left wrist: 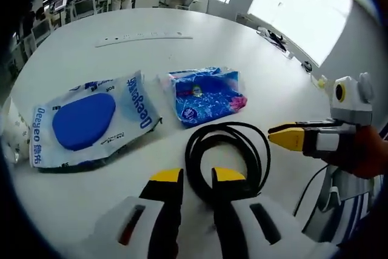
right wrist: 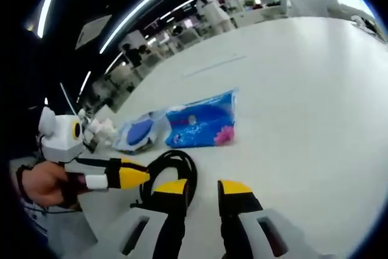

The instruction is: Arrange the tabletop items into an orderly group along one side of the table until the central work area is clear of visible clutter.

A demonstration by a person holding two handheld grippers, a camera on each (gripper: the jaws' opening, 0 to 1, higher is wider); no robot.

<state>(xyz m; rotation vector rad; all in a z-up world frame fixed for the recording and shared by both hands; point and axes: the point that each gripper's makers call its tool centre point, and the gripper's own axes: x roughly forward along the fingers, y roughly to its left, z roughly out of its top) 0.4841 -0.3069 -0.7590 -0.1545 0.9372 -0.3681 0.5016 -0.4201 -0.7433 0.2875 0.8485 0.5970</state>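
Looks like the cable is the item in hand right now. In the left gripper view the left gripper (left wrist: 197, 177) is sitting at 6 o'clock with its jaws apart, straddling the near edge of the coiled black cable (left wrist: 227, 156), nothing clamped yet. The right gripper (left wrist: 290, 137) is poking in from 3 o'clock, just beside the coil; its jaws are looking pretty much together from that angle. In the right gripper view its own jaws are showing a gap, empty, with the cable (right wrist: 170, 171) off at about 8 o'clock.

The wipes pack (left wrist: 85, 122) is lying at 9 o'clock and the blue pouch (left wrist: 209, 95) at 12, both flat on the white tabletop (left wrist: 121, 22), near each other.

My guess at the next move: close on the loop, then drag or lift the coil over next to the packs. Floppy cable, so it's probably going to uncoil if grabbed by one strand.
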